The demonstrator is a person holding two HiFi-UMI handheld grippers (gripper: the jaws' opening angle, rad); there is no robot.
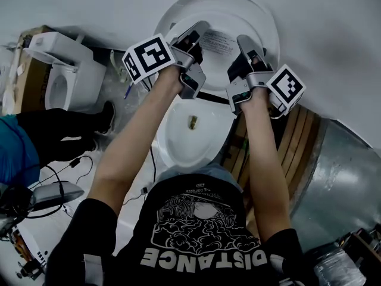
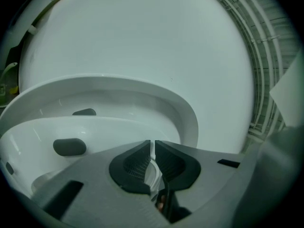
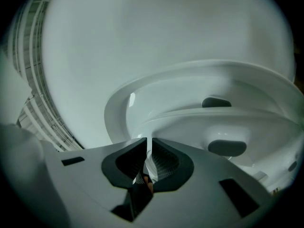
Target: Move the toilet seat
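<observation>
Head view shows a white toilet at centre frame, its bowl [image 1: 190, 139] open below and its lid [image 1: 238, 14] standing raised at the top of the frame. In the left gripper view the toilet seat [image 2: 109, 127] appears as a white ring with dark bumpers on its exposed face, tilted up and lying just in front of the lid.

The left gripper [image 1: 195, 40] has its jaws almost together, pinching a thin white edge of the seat between the pads. The right gripper [image 1: 247, 49] is in the same condition on the opposite side of the ring.

Progress, as a judgement: the seat is gripped and off the bowl, near the lid. Its seating in the final position and the release of both grippers remain.

A pale grey surface [image 1: 333, 28] surrounds the toilet. At right are a metal drum [image 1: 345, 171] and wooden slats [image 1: 294, 142]. At upper left, a second toilet [image 1: 65, 70] stands by a cardboard box [image 1: 30, 70]. Cables [image 1: 59, 183] lie at lower left.
</observation>
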